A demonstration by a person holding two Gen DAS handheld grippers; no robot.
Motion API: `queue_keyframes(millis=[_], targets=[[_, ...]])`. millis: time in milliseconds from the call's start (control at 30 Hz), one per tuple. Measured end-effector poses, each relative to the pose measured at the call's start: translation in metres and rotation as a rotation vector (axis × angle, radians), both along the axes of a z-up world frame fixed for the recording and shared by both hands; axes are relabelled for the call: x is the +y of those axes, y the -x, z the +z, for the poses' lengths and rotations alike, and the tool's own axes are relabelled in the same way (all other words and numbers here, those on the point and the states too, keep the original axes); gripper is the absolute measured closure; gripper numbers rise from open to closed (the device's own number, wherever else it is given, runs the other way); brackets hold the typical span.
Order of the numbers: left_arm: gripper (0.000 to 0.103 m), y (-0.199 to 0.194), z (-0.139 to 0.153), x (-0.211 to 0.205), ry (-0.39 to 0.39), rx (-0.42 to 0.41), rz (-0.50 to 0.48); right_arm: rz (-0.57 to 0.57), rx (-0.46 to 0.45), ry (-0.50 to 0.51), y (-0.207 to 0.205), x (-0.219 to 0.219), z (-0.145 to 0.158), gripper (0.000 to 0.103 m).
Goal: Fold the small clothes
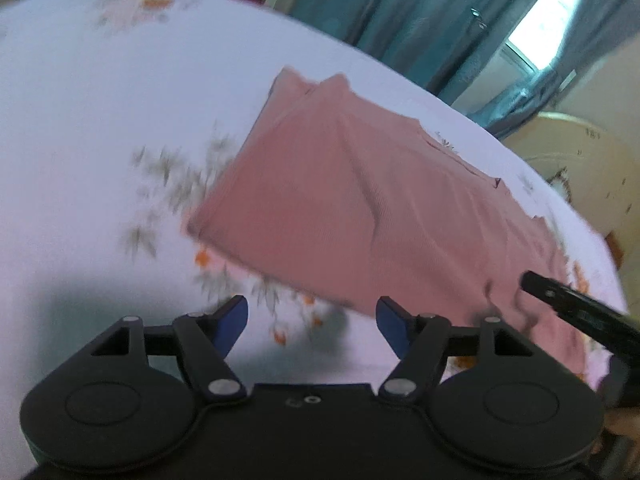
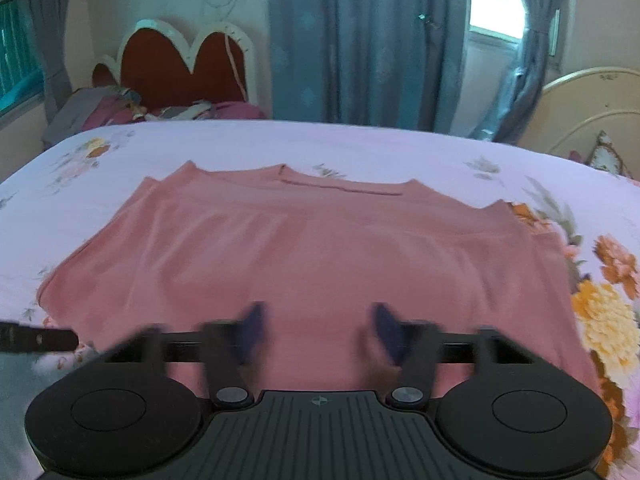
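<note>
pink t-shirt lay flat on the floral bedsheet, partly folded, neckline at the far edge and one side doubled over so two shoulder corners stacked at the far left. left gripper was spread with nothing between its blue pads, hovering over bare sheet just beside the shirt's near edge. right gripper was over the near hem, jaws apart and blurred, no cloth visibly pinched. the other tool's black finger poked into each view from the side, so both tools sat close at the same hem. risks as i judged them: a pinch at the hem could catch only the top layer and drag the doubled side open; soft knit could slip or bunch along the crease running down the middle; uneven lift between hands would skew the fold; the two tools could collide.
</note>
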State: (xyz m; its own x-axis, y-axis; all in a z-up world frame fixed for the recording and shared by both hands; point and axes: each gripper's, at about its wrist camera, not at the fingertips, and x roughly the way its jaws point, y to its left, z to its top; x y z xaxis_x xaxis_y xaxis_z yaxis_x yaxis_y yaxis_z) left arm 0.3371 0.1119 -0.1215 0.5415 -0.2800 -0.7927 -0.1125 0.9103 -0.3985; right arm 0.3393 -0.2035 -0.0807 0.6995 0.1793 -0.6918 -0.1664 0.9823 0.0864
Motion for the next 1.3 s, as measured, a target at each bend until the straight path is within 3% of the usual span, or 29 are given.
queue_keyframes(millis=[333, 533, 600, 633, 700, 733, 800, 867, 1000, 1100, 1167, 1300], targets=[[0.025, -0.022, -0.025, 0.021, 0.269, -0.038, 0.124, -0.001, -0.038, -0.006, -0.050, 0.026, 0.008, 0.058], [0.027, -0.047, -0.038, 0.025, 0.382, -0.119, 0.218, -0.061, 0.006, 0.063, -0.068, 0.030, -0.020, 0.058], [0.039, -0.054, -0.041, 0.024, 0.383, -0.139, 0.233, -0.032, 0.056, 0.082, -0.071, 0.032, -0.041, 0.058], [0.043, -0.058, -0.043, 0.024, 0.388, -0.149, 0.246, -0.023, 0.024, 0.091, -0.068, 0.032, -0.044, 0.058], [0.064, -0.065, -0.047, 0.025, 0.398, -0.154, 0.269, -0.018, 0.028, 0.108, -0.069, 0.034, -0.043, 0.058], [0.069, -0.068, -0.051, 0.027, 0.413, -0.150, 0.290, -0.023, 0.035, 0.106, -0.070, 0.033, -0.042, 0.058], [0.088, -0.071, -0.057, 0.031, 0.433, -0.138, 0.334, -0.031, 0.024, 0.089, -0.068, 0.031, -0.045, 0.058], [0.089, -0.070, -0.059, 0.032, 0.445, -0.135, 0.353, -0.019, -0.011, 0.112, -0.063, 0.034, -0.051, 0.058], [0.091, -0.064, -0.046, 0.024, 0.395, -0.174, 0.349, -0.009, 0.003, 0.072, -0.067, 0.027, -0.049, 0.058], [0.092, -0.063, -0.025, 0.013, 0.304, -0.246, 0.318, 0.025, -0.009, 0.046, -0.063, 0.020, -0.043, 0.058], [0.092, -0.062, -0.006, -0.002, 0.221, -0.293, 0.273, 0.031, -0.021, 0.008, -0.061, 0.012, -0.037, 0.058], [0.092, -0.064, 0.041, -0.059, 0.062, -0.402, 0.094, 0.009, -0.054, -0.082, -0.049, -0.026, -0.018, 0.058]])
